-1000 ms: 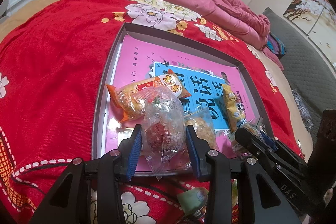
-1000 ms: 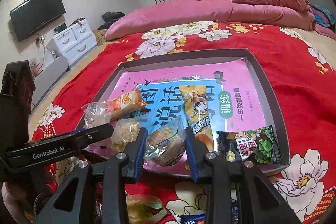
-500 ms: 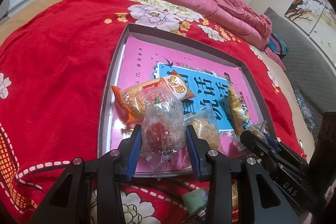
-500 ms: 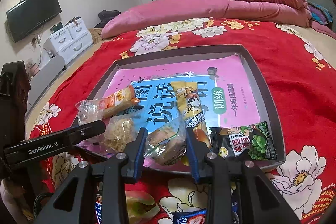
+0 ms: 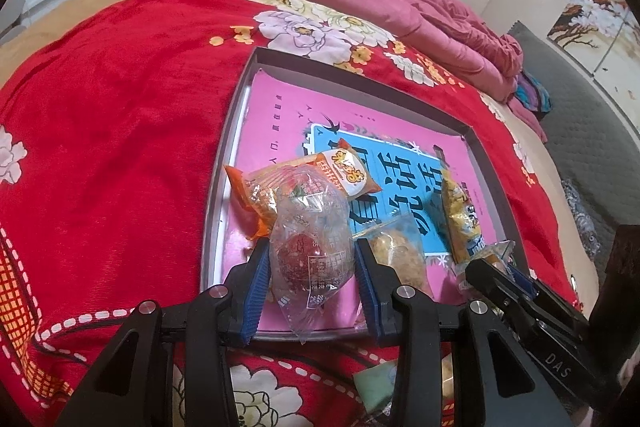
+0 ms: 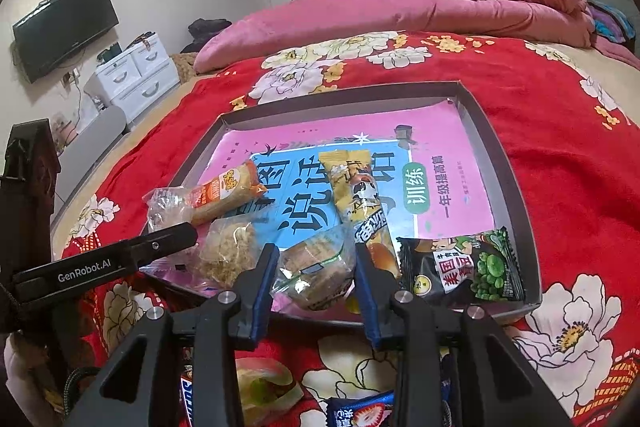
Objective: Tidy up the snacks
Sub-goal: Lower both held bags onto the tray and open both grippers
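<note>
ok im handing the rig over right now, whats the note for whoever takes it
Left claw: shut on a clear packet with a red snack, at the near left edge of the grey tray.
Right claw: shut on a clear-wrapped brown cake, at the tray's near edge.
Done: orange packet, floss bun, yellow bread packet and green pea packet lie in the tray.
Left: release both packets, then fetch the loose snacks on the red blanket.

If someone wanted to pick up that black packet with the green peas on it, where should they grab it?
Probably across the short width of the pea packet, at its middle, coming down from above. It lies flat in the near right corner of the tray, close to the rim, so a sideways approach looks blocked. The long yellow packet sits just to its left, leaving little room there.
</note>
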`<state>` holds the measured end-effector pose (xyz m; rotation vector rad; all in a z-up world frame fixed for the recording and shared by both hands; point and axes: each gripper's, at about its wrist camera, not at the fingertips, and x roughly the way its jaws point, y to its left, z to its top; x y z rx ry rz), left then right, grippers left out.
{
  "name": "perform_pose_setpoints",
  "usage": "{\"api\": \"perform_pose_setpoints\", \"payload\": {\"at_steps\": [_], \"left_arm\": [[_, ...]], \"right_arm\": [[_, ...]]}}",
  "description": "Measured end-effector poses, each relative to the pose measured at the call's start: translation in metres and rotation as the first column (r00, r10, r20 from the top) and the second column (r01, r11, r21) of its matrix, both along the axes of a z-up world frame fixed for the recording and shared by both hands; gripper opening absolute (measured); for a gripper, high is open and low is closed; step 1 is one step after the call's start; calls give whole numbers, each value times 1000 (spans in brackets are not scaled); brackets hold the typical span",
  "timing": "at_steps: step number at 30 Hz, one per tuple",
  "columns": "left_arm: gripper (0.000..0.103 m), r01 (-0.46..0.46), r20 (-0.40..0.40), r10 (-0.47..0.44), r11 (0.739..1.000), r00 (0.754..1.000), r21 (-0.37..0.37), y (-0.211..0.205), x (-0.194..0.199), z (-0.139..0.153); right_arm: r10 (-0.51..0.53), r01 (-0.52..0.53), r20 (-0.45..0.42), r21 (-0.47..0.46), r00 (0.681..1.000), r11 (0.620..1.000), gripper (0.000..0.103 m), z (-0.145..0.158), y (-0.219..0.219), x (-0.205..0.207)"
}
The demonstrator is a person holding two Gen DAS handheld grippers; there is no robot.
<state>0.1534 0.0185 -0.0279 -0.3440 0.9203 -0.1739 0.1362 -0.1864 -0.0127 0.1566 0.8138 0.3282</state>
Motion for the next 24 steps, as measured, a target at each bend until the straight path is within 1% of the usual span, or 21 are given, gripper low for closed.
{"api": "perform_pose_setpoints", "payload": {"at_steps": [5, 11, 15, 24], "left_arm": [[42, -8, 0, 8, 1000, 1000, -2, 0, -1, 0], [43, -11, 0, 11, 1000, 1000, -4, -1, -1, 1], [43, -13, 0, 13, 1000, 1000, -6, -1, -1, 1], [49, -23, 13, 23, 1000, 1000, -7, 0, -3, 4]], "right_arm": [[7, -7, -6, 0, 1000, 1000, 39, 0, 2, -1], [18, -18, -6, -21, 1000, 1000, 40, 0, 5, -2], [12, -12, -7, -13, 1000, 1000, 40, 0, 4, -2], [6, -6, -4, -4, 1000, 1000, 43, 4, 0, -2]]}}
